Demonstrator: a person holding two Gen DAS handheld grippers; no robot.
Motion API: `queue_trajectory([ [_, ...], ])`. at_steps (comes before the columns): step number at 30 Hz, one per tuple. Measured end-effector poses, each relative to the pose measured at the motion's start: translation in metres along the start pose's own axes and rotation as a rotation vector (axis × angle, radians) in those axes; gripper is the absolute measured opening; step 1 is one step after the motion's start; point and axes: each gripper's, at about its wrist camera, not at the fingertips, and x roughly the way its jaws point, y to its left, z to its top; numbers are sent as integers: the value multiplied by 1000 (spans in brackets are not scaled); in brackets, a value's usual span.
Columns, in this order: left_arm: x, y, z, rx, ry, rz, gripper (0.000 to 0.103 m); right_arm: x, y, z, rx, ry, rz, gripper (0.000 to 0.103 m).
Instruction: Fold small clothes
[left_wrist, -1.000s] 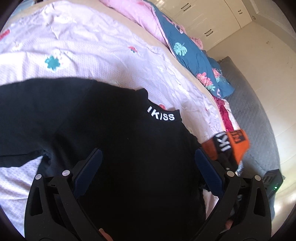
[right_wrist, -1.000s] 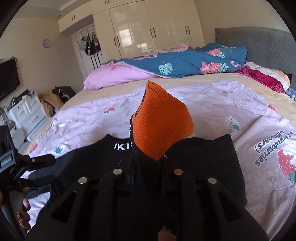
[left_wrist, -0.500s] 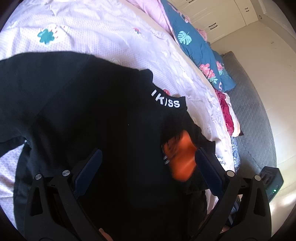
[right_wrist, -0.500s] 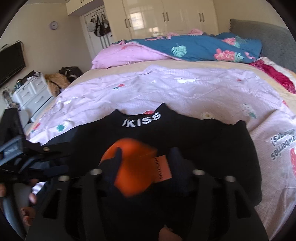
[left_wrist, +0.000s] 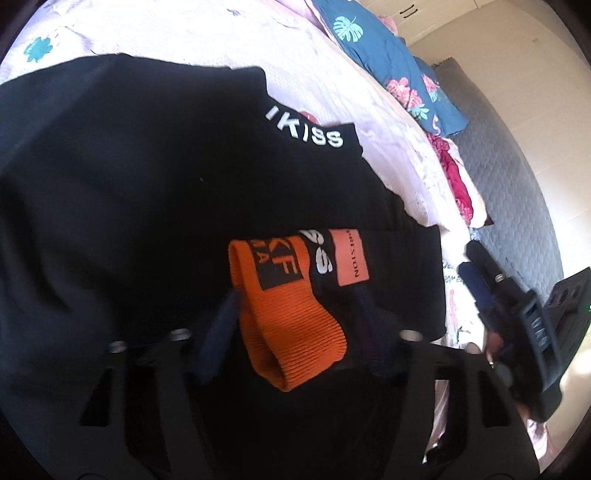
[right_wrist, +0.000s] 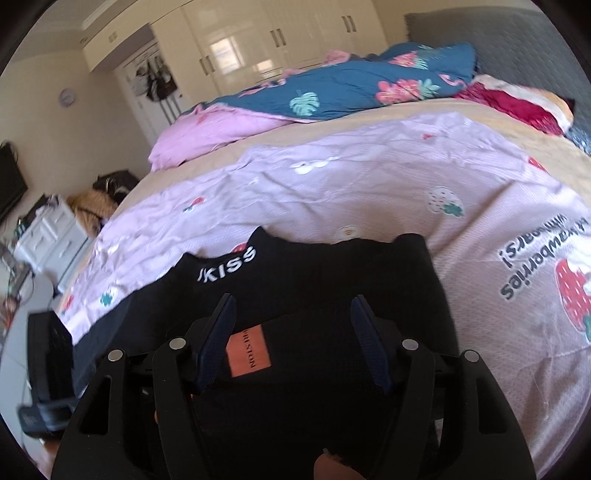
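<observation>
A black top (left_wrist: 140, 192) with a white "KISS" collar lies spread on the pink bed sheet (right_wrist: 369, 192). Its sleeve is folded over the body, and the orange cuff (left_wrist: 288, 314) with an orange label (left_wrist: 351, 256) lies on the black cloth. My left gripper (left_wrist: 295, 317) is open, its fingers either side of the cuff. My right gripper (right_wrist: 291, 332) is open and empty, low over the folded sleeve, with the label (right_wrist: 248, 354) by its left finger. The right gripper also shows at the right edge of the left wrist view (left_wrist: 517, 306).
A blue floral quilt (right_wrist: 351, 88) and pink bedding (right_wrist: 207, 129) lie at the far side of the bed. Red cloth (right_wrist: 517, 107) is by the grey headboard (right_wrist: 480, 22). White drawers (right_wrist: 48, 229) and wardrobes (right_wrist: 258, 40) stand beyond the bed.
The right gripper carried the orange-cuffed sleeve over the top's body, opened and let it go. The cuff now lies between the left gripper's fingers. The left gripper moved forward over the top.
</observation>
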Motion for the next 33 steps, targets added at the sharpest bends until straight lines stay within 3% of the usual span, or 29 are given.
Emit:
queue_trajectory([
  [2, 5, -3, -3, 19, -10, 35, 48, -4, -8, 2, 25, -13, -6, 63],
  [4, 7, -5, -3, 29, -21, 58, 32, -6, -14, 5, 45, -21, -12, 63],
  [6, 8, -9, -3, 51, -37, 79, 23, -9, -22, 7, 69, -27, -22, 63],
  [7, 8, -11, -2, 59, -40, 74, 10, -11, -27, 8, 85, -33, -28, 63],
  [14, -25, -32, 4, 90, -140, -40, 9, -28, -66, 15, 193, -78, -68, 63],
  [18, -57, -53, 5, 154, -231, -49, 8, -35, -77, 17, 204, -101, -100, 63],
  [25, -103, -62, 6, 177, -327, -81, 6, -35, -74, 17, 191, -94, -108, 63],
  [27, -109, -65, 7, 185, -344, -76, 0, -33, -72, 16, 183, -85, -114, 63],
  [33, -109, -54, 10, 191, -332, 3, 0, -28, -71, 15, 177, -57, -135, 63],
])
